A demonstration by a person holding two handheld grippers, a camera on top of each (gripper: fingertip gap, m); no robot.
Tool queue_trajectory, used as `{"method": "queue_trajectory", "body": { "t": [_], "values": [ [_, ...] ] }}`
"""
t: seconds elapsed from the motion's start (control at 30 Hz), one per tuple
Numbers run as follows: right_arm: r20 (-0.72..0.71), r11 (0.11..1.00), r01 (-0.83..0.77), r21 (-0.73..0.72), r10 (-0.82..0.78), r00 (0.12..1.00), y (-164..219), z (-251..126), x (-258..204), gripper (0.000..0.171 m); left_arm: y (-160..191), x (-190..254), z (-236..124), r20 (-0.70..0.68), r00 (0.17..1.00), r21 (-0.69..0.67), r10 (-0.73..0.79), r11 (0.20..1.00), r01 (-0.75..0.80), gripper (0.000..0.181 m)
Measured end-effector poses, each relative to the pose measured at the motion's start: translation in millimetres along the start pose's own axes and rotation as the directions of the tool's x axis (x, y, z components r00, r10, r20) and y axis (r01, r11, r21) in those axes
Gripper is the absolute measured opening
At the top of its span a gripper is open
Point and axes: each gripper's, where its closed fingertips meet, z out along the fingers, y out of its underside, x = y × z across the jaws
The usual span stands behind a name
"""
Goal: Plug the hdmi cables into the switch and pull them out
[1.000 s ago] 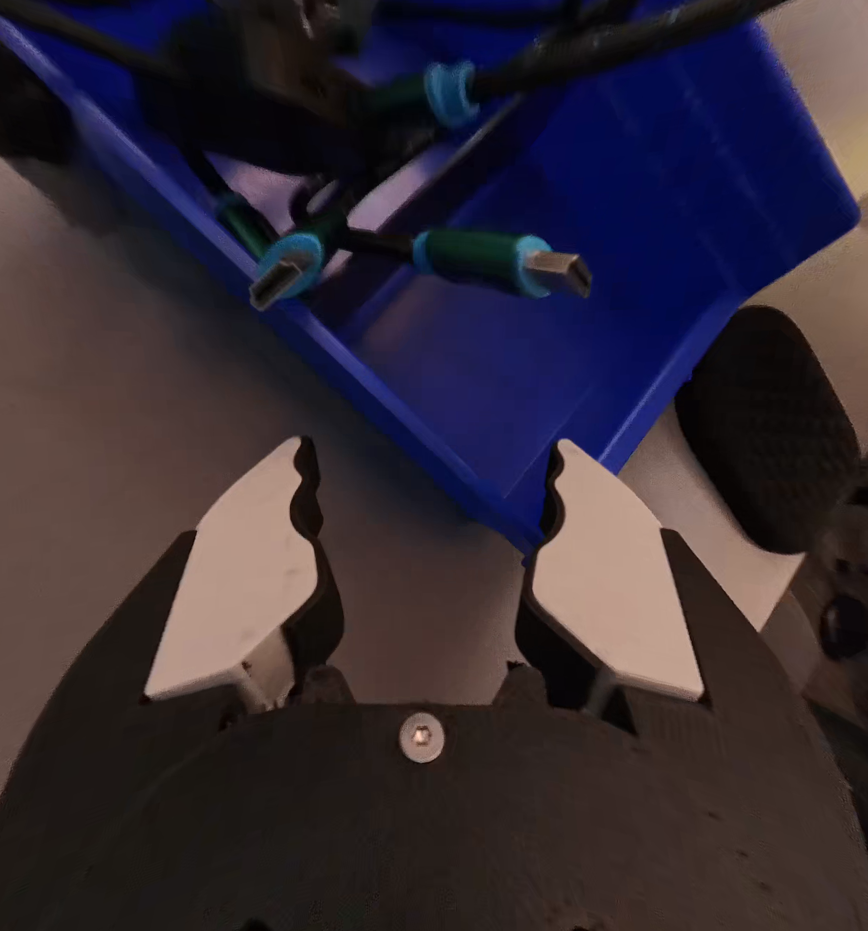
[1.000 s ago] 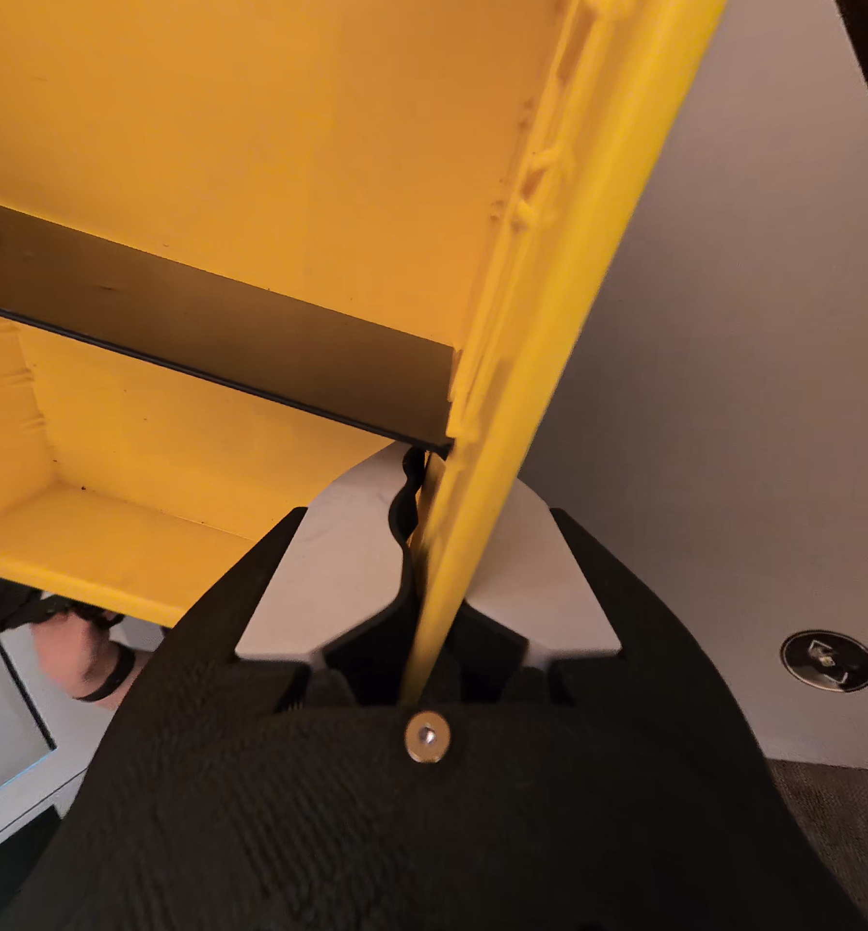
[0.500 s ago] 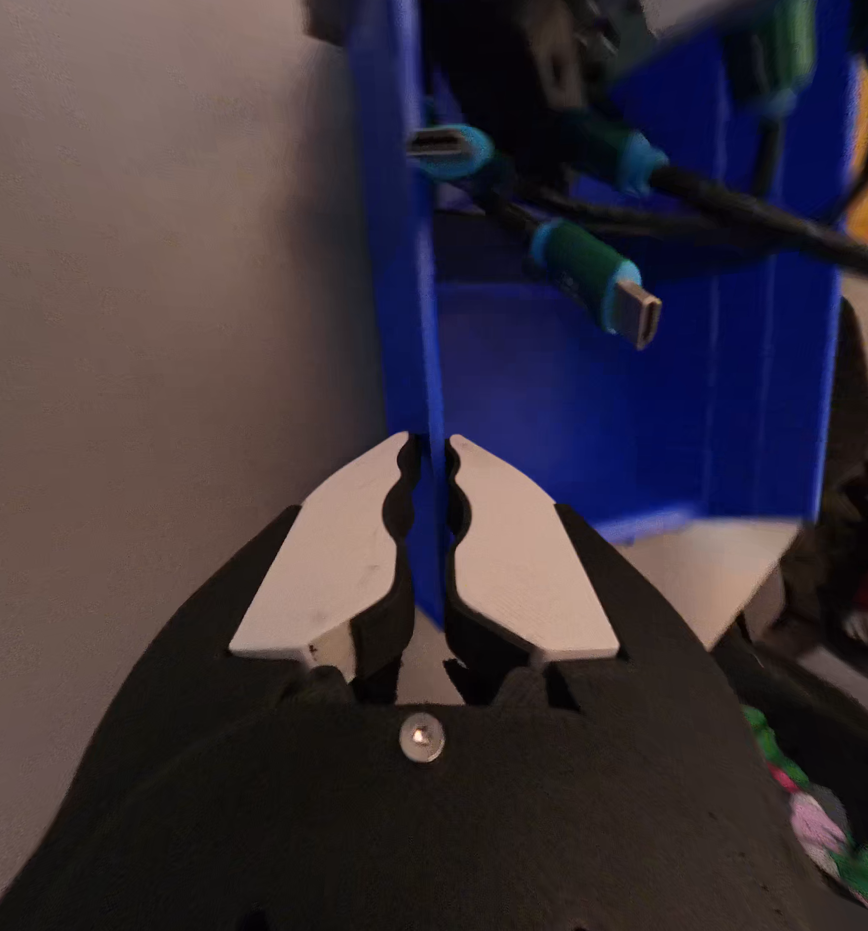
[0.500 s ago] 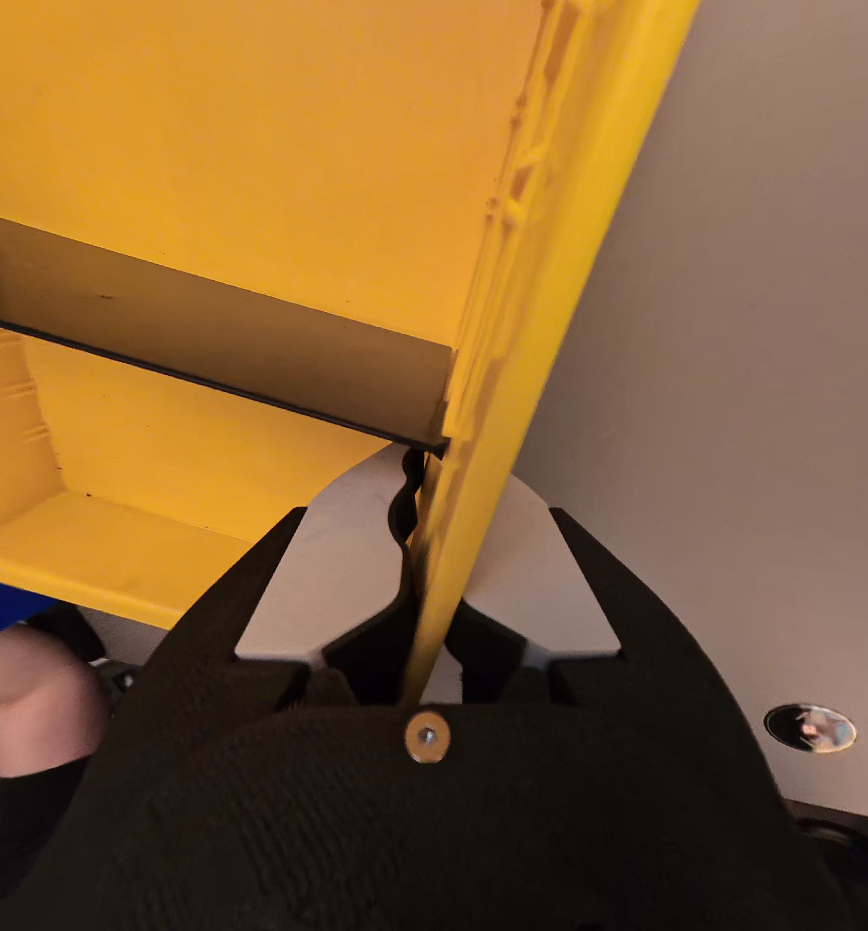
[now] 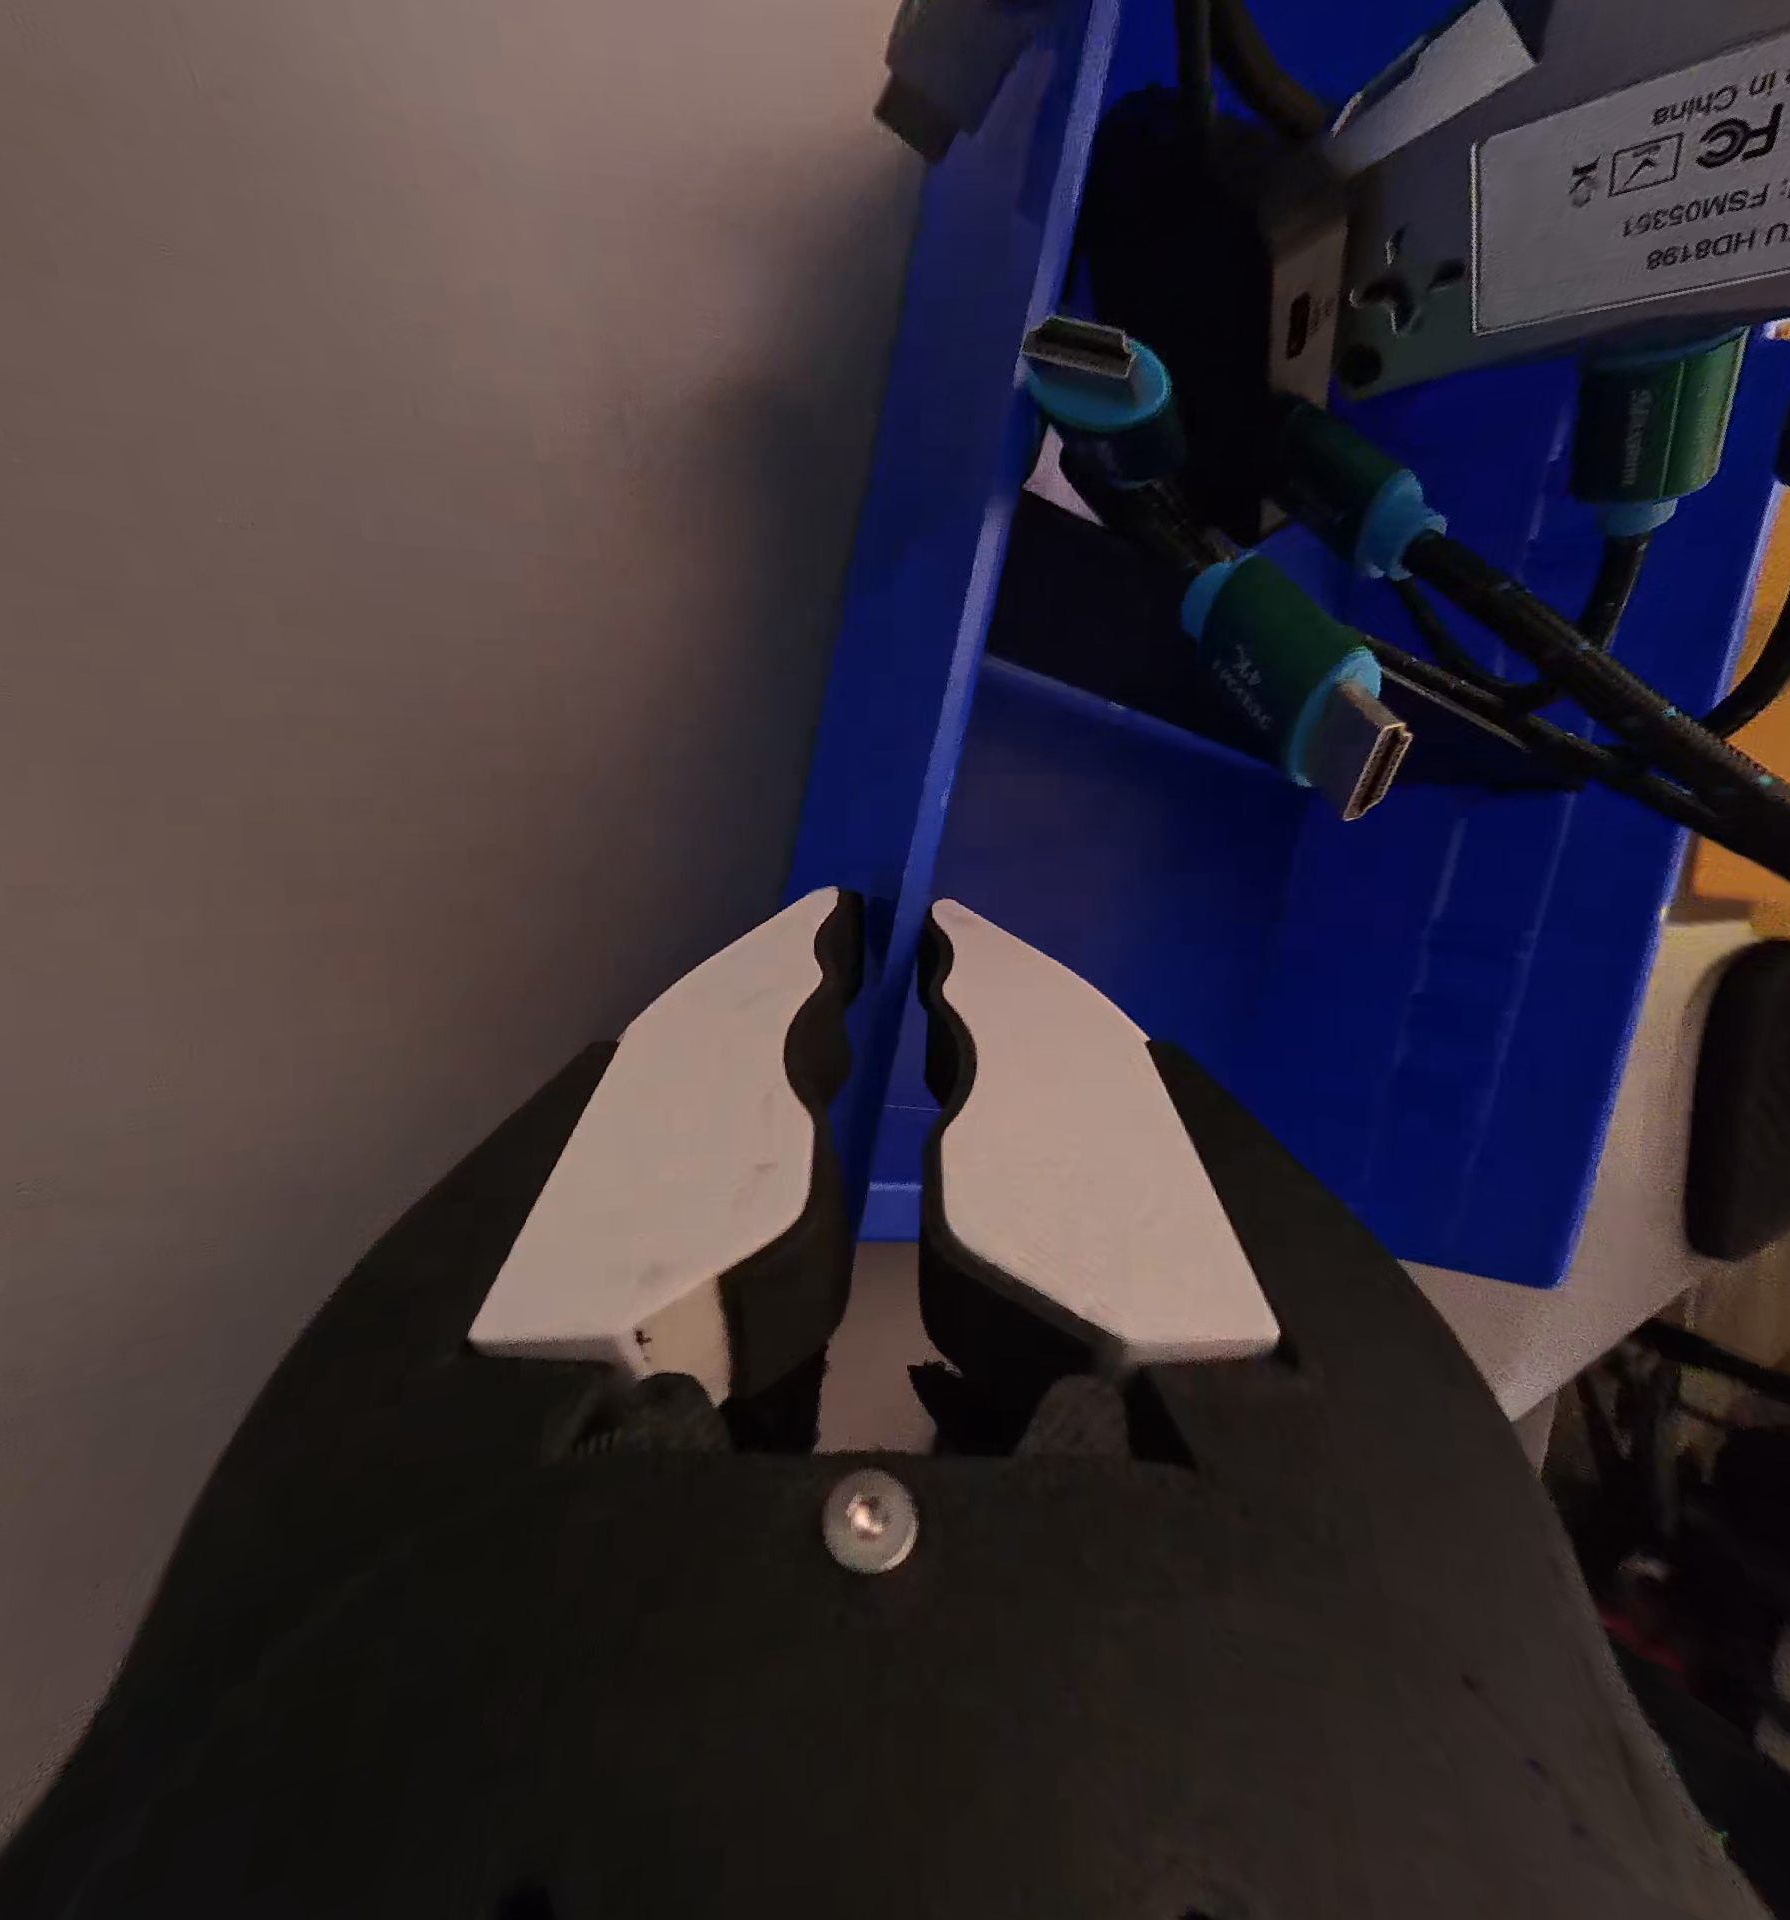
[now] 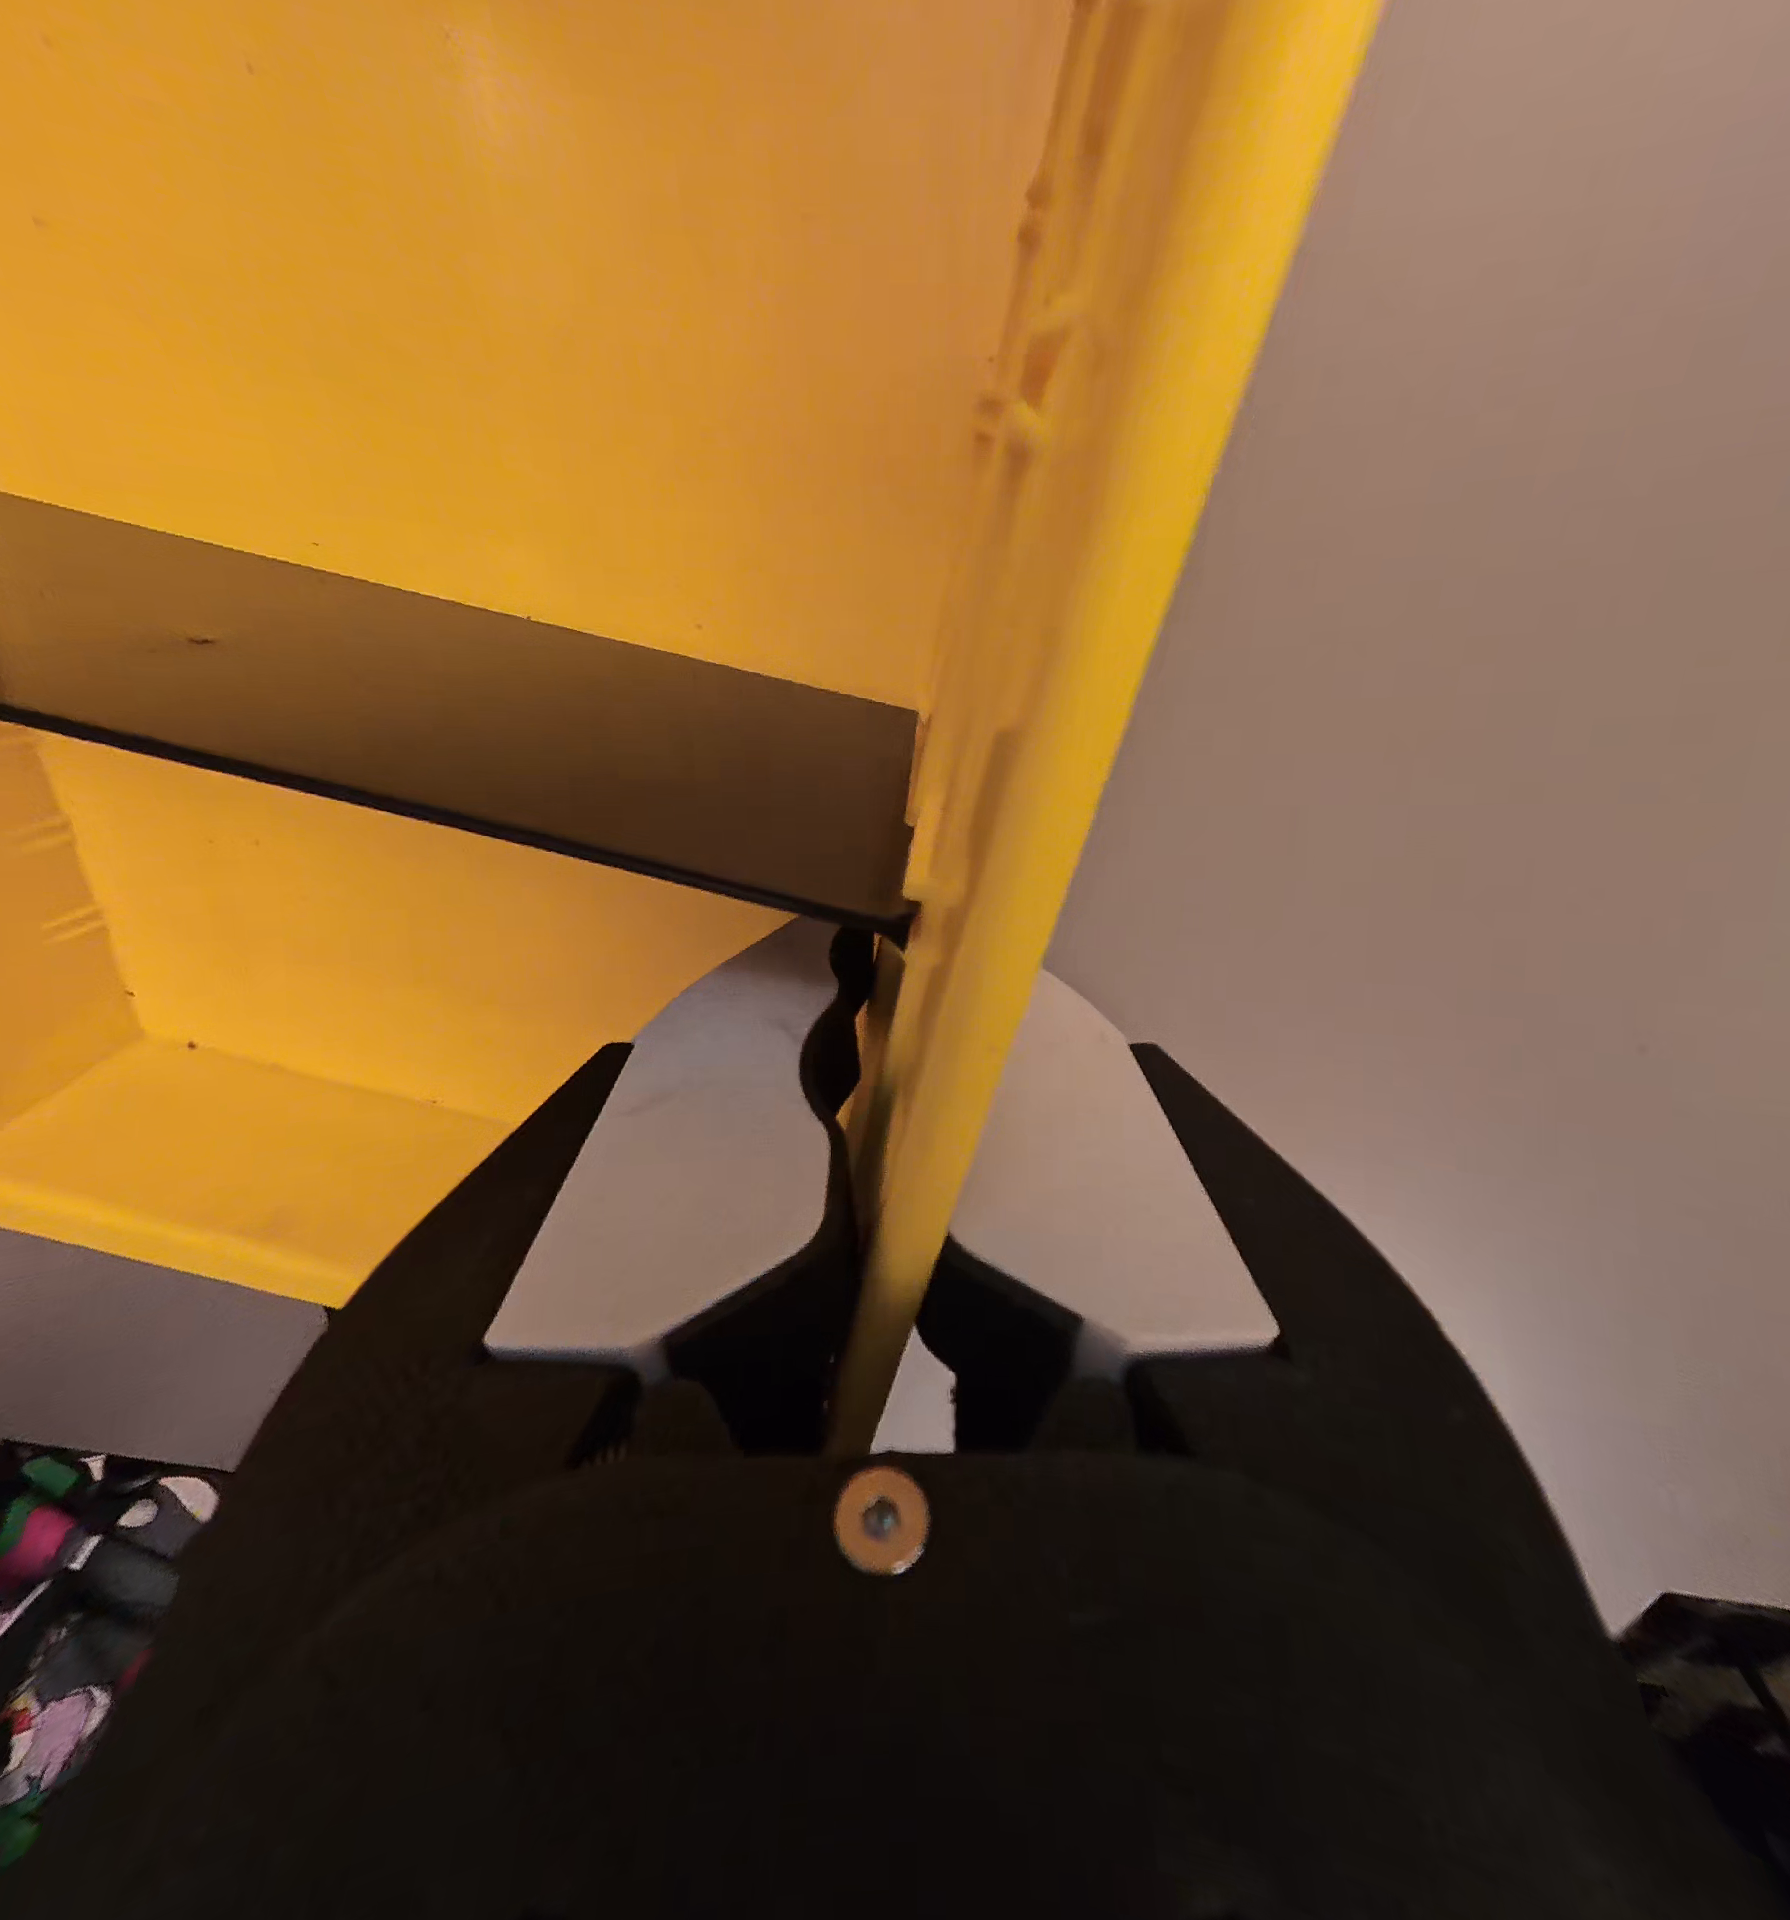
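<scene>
- Table: bare grey surface, far left of the left wrist view.
- Left gripper: tongs clamped on the side wall of the blue bin, wall running straight up between them.
- Loose plug: metal tip free, just inside that wall.
- Second loose plug: lower, tip pointing down-right, also unplugged.
- Switch: grey box at the bin's top right (label side showing); two green plugs appear seated beneath it.
- Progress, judged: some cables in, two still out; all pulling-out remains.
- Right gripper: tongs closed on the yellow bin wall.
- Only the left view shows cables and switch; only the right shows the yellow bin's black divider (no cables visible there).
</scene>
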Motion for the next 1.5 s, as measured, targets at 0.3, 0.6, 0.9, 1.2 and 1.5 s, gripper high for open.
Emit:
{"method": "queue_trajectory", "body": {
  "t": [0.3, 0.6, 0.9, 1.2, 1.5],
  "values": [
    [0.004, 0.991, 0.137, 0.006, -0.137, 0.991, -9, 0, 3, 0.007, 44, -65, -53, 0.044, 0.975, 0.069, -0.219, 0.974, 0.216, 0.01],
    [-0.001, 0.985, 0.17, 0.003, -0.17, 0.985, -1, -1, 7, 0.008, 50, -54, -50, 0.043, 0.98, 0.028, -0.194, 0.981, 0.193, 0.009],
    [-0.001, 0.988, 0.156, 0.008, -0.156, 0.988, 4, -2, 5, 0.008, 50, -52, -48, -0.009, 0.988, 0.036, -0.156, 0.987, 0.156, 0.01],
    [-0.012, 0.988, 0.156, 0.023, -0.156, 0.988, 6, -2, 6, 0.01, 53, -61, -54, 0.033, 0.983, 0.052, -0.18, 0.983, 0.178, 0.009],
    [-0.098, 0.963, 0.159, 0.218, -0.141, 0.985, -13, -32, 8, 0.049, 51, -65, -71, -0.006, 0.966, 0.124, -0.258, 0.958, 0.257, 0.012]
  ]
}}
